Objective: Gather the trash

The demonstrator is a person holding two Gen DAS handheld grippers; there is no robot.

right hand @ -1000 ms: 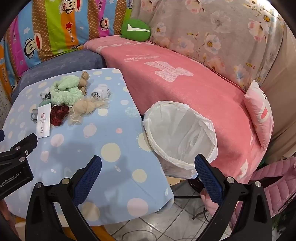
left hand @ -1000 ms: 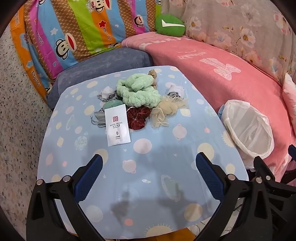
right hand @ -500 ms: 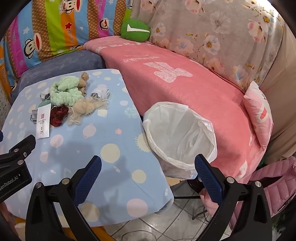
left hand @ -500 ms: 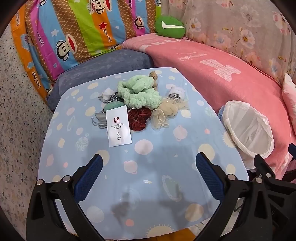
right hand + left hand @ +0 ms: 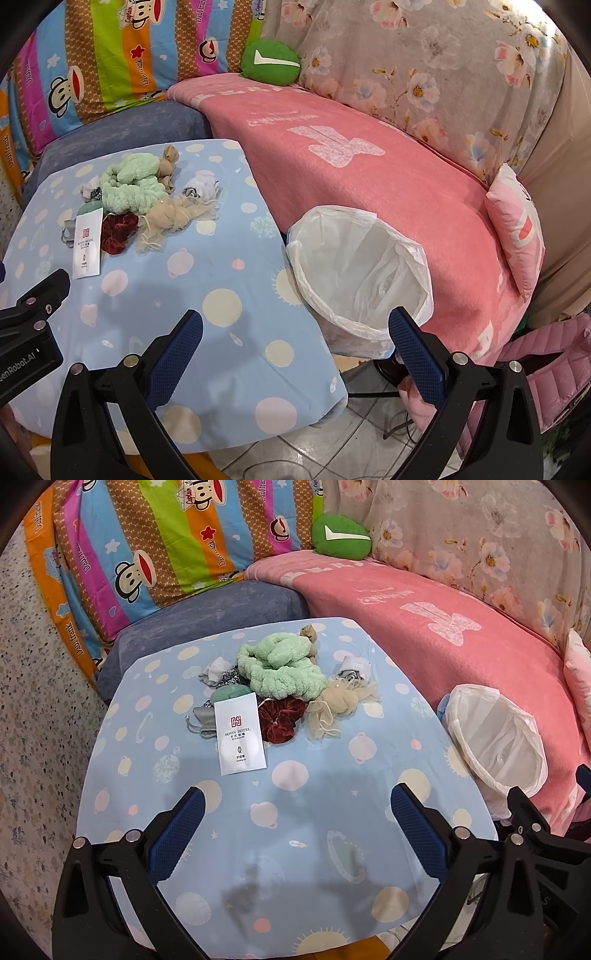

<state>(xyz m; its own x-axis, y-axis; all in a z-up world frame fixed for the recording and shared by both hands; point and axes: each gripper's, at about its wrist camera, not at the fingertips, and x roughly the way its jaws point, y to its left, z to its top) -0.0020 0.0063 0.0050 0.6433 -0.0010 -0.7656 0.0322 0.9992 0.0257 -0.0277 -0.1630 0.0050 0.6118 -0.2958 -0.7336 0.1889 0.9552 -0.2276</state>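
Left wrist view: the left gripper (image 5: 297,814) is held wide open and empty above the table (image 5: 314,849), short of the white packet (image 5: 240,734). The right gripper (image 5: 295,338) is likewise spread wide, empty, beside the lined bin (image 5: 354,273).

The left claw (image 5: 297,832) has drifted slightly back.

small print on hotel packet (image 5: 240,734) unreadable

Two high wrist views (table (image 5: 314,812) shared)
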